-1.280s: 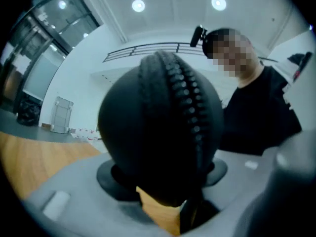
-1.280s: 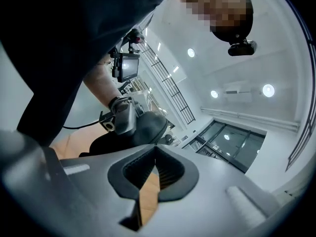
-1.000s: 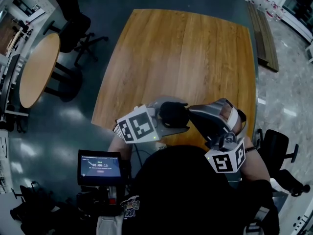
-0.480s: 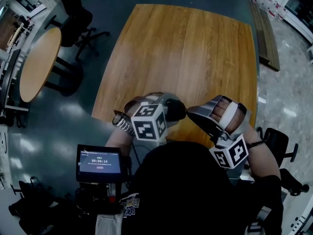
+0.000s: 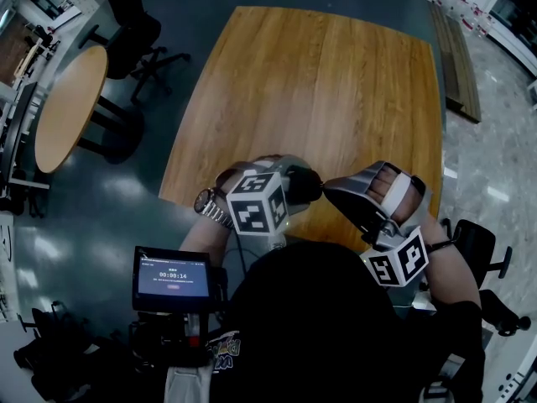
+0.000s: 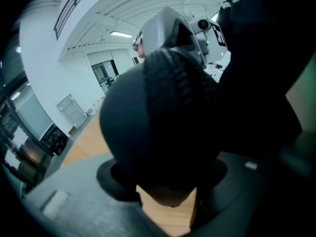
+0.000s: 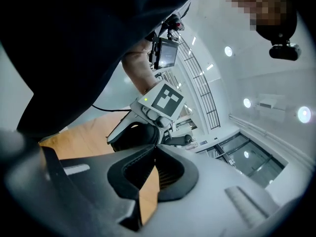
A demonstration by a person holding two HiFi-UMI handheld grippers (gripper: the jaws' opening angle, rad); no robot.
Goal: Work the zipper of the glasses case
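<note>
A black, rounded glasses case [image 5: 304, 183] is held above the near edge of the wooden table [image 5: 319, 82]. My left gripper [image 5: 295, 188] is shut on it, jaws wide around its body. In the left gripper view the case [image 6: 148, 132] fills the gap of the left gripper [image 6: 168, 174]. My right gripper [image 5: 326, 191] comes in from the right, shut, with its tips at the case's right end. In the right gripper view the right gripper [image 7: 155, 144] meets the case [image 7: 134, 135] at its edge. The zipper pull is not visible, so whether it is pinched is hidden.
A round side table [image 5: 67, 112] and a black office chair [image 5: 126, 23] stand at the left on the dark floor. A small screen [image 5: 172, 284] sits by the person's left side. Another chair [image 5: 470, 250] is at the right.
The left gripper has rolled, its marker cube turning to show another face, and both hands have shifted a little with the case. In the last half second almost nothing moved.
</note>
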